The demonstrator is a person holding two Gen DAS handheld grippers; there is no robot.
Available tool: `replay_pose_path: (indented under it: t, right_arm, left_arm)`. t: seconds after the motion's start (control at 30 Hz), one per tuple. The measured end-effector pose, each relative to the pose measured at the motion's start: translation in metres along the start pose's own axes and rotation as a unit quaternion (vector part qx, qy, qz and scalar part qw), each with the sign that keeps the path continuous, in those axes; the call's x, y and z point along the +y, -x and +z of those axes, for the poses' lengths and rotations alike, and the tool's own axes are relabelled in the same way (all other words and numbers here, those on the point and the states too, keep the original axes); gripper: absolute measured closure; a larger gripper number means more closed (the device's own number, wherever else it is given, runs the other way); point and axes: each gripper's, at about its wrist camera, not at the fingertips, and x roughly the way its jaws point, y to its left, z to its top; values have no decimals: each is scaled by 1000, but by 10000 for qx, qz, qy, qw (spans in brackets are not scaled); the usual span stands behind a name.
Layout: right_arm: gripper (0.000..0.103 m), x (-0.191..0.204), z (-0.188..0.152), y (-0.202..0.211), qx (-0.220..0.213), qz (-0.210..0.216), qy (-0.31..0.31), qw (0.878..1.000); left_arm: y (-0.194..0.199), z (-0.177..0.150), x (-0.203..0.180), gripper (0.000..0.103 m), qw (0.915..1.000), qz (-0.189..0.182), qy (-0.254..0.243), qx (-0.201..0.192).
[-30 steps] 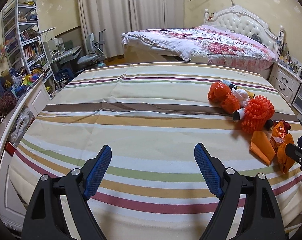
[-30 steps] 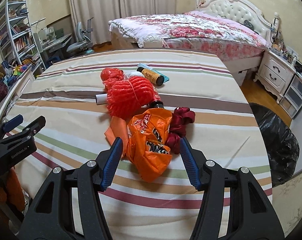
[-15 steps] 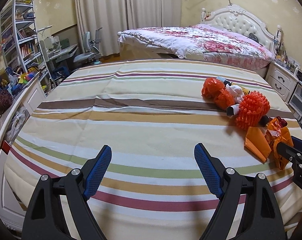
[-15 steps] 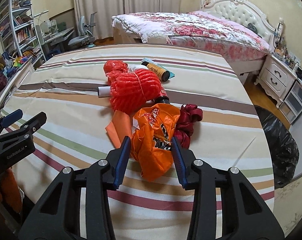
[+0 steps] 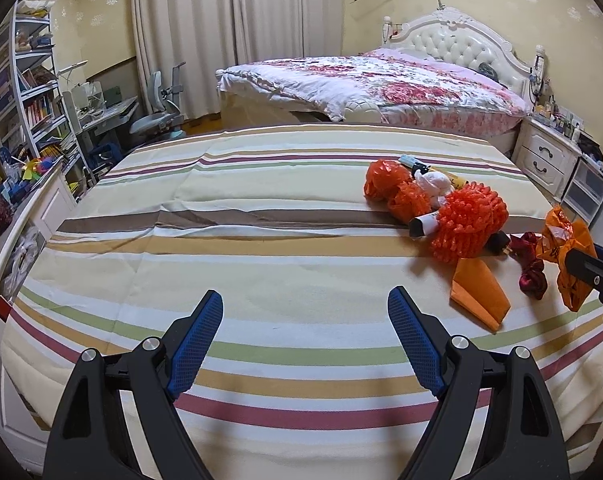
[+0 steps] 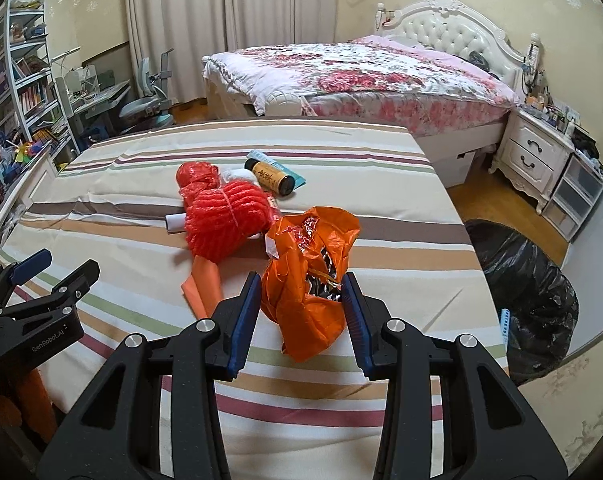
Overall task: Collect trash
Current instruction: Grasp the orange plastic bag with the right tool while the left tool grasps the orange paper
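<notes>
- I'm pinching the orange wrapper (image 6: 309, 280) at centre frame with my right gripper (image 6: 301, 308) — fingers clamped on it, above the striped desk (image 6: 121, 184).
- My left gripper (image 5: 305, 340) is hanging open, empty.
- Next — carrying it to the black bag (image 6: 529, 280), right edge.

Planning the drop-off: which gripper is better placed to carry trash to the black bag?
Right. The right gripper grips the orange wrapper, beside the black bag. The left gripper is open over bare sheet.
</notes>
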Motion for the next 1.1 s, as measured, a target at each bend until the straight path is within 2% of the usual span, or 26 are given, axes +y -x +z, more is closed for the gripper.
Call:
replay_pose_path:
  t: [0.43, 0.8, 1.0, 1.1]
  right_arm:
    - [63, -54, -9, -5, 16, -460, -445, 9980]
    - [63, -86, -24, -10, 53, -365, -830, 9959]
    - [63, -93, -28, -13, 64, -265, -943, 9952]
    - [63, -93, -29, -14, 68, -229, -961, 9951]
  left_arm:
    - [-4, 5, -50, 21, 9988, -331, -354, 64]
    - [-19, 9, -103, 21, 9962, -415, -742, 169]
    - [-31, 4, -105, 21, 9955, -416, -718, 451]
    - [-32, 3, -102, 34, 9954, -508, -627, 527]
